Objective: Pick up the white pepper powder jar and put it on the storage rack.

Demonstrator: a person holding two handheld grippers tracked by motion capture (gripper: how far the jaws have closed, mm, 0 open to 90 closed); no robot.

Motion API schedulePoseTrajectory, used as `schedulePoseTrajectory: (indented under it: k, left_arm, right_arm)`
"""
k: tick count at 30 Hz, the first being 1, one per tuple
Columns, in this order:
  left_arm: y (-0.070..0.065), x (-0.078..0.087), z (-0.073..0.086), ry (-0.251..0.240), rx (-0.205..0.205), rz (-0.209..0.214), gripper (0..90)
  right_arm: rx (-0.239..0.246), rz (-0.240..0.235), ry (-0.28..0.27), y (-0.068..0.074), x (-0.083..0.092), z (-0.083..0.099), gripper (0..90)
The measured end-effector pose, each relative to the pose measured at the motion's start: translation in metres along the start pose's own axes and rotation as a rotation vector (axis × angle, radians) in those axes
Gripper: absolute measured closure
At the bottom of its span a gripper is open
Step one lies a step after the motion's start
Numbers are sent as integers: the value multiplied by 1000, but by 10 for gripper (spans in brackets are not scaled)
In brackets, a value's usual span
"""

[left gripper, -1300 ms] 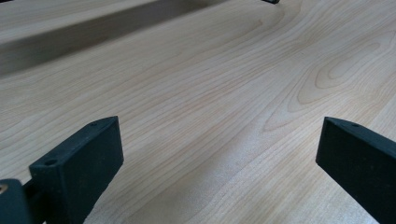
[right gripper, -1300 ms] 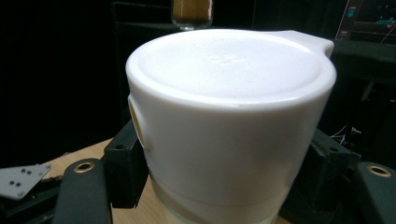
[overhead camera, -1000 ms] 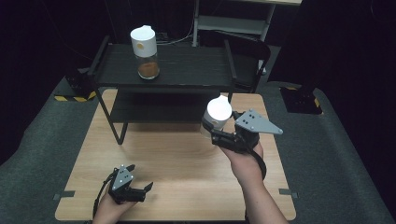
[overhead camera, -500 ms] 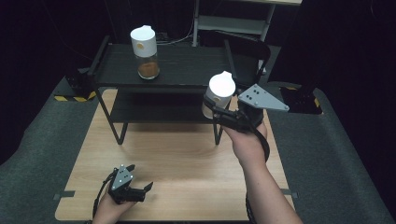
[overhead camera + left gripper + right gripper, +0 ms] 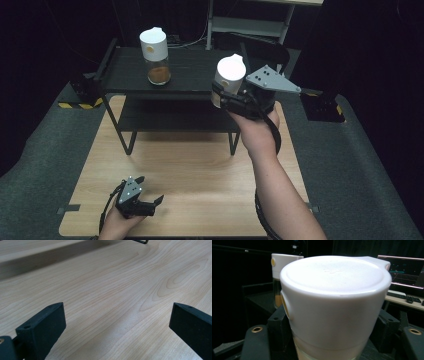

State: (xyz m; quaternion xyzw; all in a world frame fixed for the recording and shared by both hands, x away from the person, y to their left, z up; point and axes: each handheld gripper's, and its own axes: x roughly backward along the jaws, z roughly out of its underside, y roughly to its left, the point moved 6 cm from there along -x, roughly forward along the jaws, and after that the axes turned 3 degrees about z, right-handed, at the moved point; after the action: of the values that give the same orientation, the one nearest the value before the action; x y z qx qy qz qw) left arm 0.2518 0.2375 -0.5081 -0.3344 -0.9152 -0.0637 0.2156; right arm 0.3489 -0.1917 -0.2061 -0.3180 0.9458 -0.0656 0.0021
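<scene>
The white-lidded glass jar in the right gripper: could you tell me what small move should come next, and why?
Probably lower the white-lidded glass jar onto the black shelf: the right gripper holds it above the shelf's right end, apart from the other jar.

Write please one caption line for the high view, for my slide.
Right gripper holds a white-lidded jar beside the black shelf; left gripper rests open on the wooden table.
</scene>
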Motion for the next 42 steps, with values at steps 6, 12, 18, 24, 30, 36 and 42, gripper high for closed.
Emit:
schedulePoseTrajectory:
  k: [6, 12, 18, 24, 30, 36, 42]
  left_arm:
    - [1, 0, 1, -5, 6, 3, 9]
    - [2, 1, 1, -6, 9, 7, 10]
    - [3, 1, 1, -12, 16, 12, 9]
    - [4, 1, 2, -15, 19, 16, 10]
    - [5, 2, 2, -16, 23, 17, 9]
    - [5, 2, 2, -19, 28, 18, 9]
    - [5, 2, 2, -20, 28, 20, 9]
  right_arm:
    - [-17, 24, 1, -3, -15, -6, 300]
    - [-21, 53, 18, -7, -32, -13, 300]
    - [-40, 72, 30, -9, -50, -17, 300]
    - [-40, 93, 47, -9, -62, -18, 300]
    - [-53, 105, 54, -12, -68, -15, 300]
    - [-56, 104, 54, -14, -72, -12, 299]
    - [-50, 104, 53, -13, -78, -12, 298]
